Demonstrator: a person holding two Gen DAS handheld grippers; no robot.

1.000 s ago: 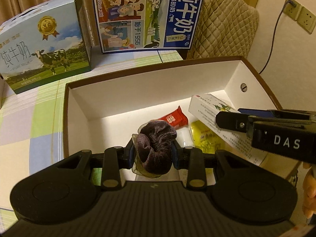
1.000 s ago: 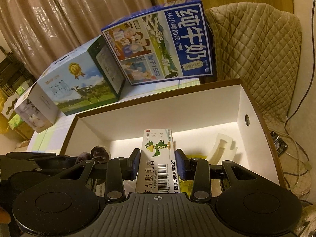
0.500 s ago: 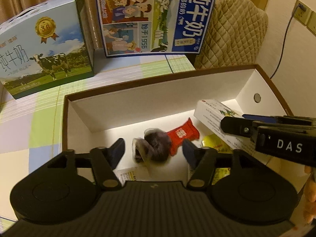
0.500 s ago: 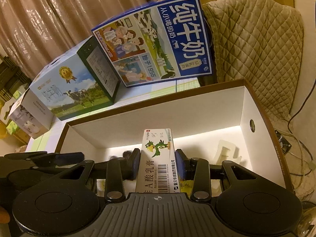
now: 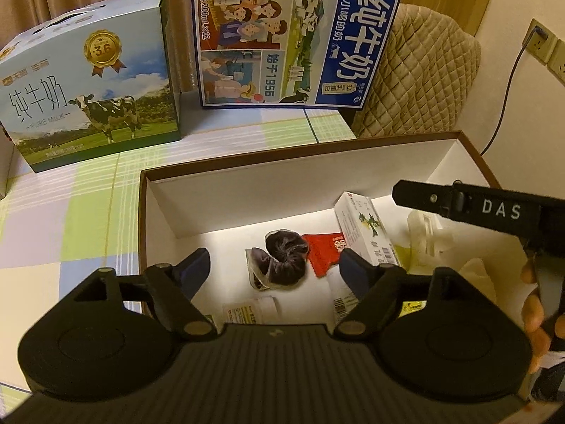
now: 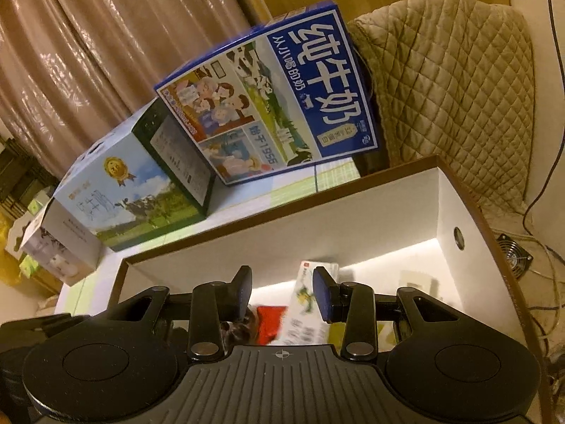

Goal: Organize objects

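Scrunchie (image 5: 285,260), dark and velvety, lies bunched on the white floor of an open cardboard box (image 5: 247,190) with a brown rim. Seen from the left wrist, the left gripper (image 5: 275,268) tilts steeply down over it. Its jaws are opening, the blue pads well clear on either side and gripping nothing. A red crinkle-edged packet (image 5: 326,252) touches the scrunchie's right side. Beyond it leans a long white carton (image 5: 367,228) with a green cartoon figure and a barcode. The right gripper (image 5: 423,196), marked "DAS", reaches in from the right above that carton, with a person's fingers (image 5: 533,304) curled on its handle. On the checked tablecloth (image 5: 70,219) behind stand two milk cases: one (image 5: 91,95) reading "PURE MILK" with a cow and a gold "3.6" medal, one (image 5: 293,39) blue, turned upside down, showing "1956".

From the right wrist, the right gripper (image 6: 284,291) points down into the box (image 6: 317,236), jaws apart and clasping nothing. The white carton (image 6: 307,300) shows blurred below them, close by the right pad.
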